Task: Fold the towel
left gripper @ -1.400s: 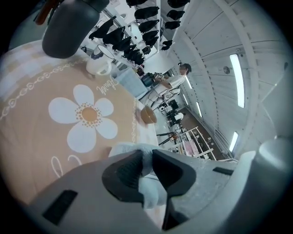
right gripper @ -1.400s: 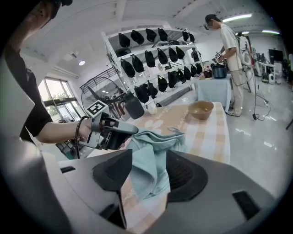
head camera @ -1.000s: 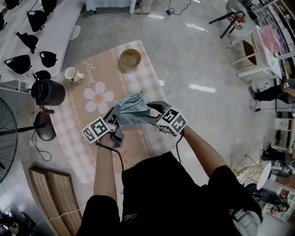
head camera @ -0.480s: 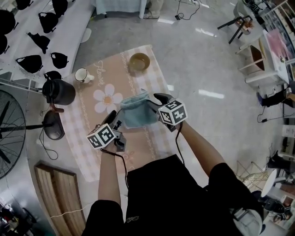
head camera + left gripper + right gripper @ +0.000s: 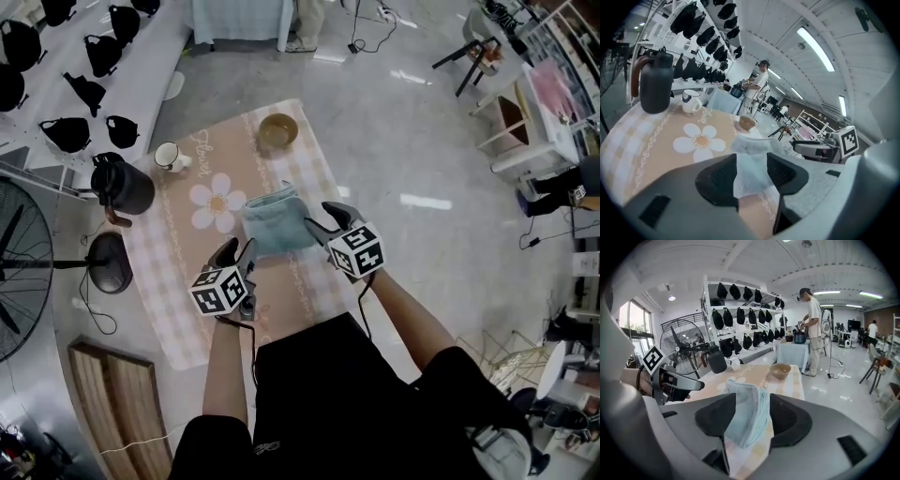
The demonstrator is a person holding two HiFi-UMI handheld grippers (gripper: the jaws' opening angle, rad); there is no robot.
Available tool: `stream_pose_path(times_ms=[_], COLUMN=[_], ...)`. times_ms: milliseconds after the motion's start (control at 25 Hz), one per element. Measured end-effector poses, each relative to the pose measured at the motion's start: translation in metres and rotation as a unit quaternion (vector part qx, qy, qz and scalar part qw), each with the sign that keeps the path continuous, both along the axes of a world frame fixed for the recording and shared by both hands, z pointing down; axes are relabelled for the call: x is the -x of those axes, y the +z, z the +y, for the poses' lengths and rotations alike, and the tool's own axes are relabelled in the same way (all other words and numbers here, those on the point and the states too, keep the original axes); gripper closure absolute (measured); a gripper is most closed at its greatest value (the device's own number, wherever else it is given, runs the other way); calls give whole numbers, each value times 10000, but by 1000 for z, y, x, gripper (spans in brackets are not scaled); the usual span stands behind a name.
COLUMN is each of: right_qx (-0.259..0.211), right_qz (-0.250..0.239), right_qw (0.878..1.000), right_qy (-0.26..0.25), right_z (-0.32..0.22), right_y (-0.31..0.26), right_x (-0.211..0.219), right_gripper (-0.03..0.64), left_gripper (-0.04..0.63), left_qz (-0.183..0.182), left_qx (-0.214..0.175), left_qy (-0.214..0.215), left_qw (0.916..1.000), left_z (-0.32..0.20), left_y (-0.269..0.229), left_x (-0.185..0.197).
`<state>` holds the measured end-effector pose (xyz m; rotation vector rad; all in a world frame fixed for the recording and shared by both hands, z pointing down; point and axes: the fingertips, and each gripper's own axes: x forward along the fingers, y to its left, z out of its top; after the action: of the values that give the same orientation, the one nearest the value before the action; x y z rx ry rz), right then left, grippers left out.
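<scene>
The light blue towel (image 5: 277, 220) lies folded in a rough square on the pink checked tablecloth (image 5: 178, 272), beside its daisy print. My left gripper (image 5: 239, 251) hovers just off the towel's near left corner. Its jaws have just swung wide and eased in slightly, and the pads touch nothing. My right gripper (image 5: 323, 221) sits at the towel's right edge, and its jaws have just been opening. In the left gripper view the towel (image 5: 752, 159) shows beyond the gap, and likewise in the right gripper view (image 5: 750, 413).
A brown bowl (image 5: 278, 131) stands at the cloth's far end, with a white mug (image 5: 169, 157) and a black jug (image 5: 122, 187) at the left. A floor fan (image 5: 14, 272) and a rack of black caps (image 5: 66, 84) lie further left. A person (image 5: 813, 329) stands behind.
A second ago both grippers held the towel bunched up off the cloth. Now it lies folded flat, and both grippers have let go and drawn back towards me.
</scene>
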<state>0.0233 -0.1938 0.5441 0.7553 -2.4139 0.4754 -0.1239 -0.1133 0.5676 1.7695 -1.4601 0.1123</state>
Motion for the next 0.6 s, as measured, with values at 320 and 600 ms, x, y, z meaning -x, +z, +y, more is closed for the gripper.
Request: stream_pose_path(times_ms=[320,600], right_qx=[-158,-35], right_qz=[416,400], right_qw=[9990,9991], right_qy=[-101,-124], right_z=[78,142], right_y=[0,-1], right_x=[-18,-19], right_gripper=[615,615], left_gripper=[591,591], left_qz=[-670,-705], left_qx=[170,169], left_qy=[176,437], left_qw=[9975,9964], left_z=[56,104], left_y=[-3,-5], left_x=[-24,-50])
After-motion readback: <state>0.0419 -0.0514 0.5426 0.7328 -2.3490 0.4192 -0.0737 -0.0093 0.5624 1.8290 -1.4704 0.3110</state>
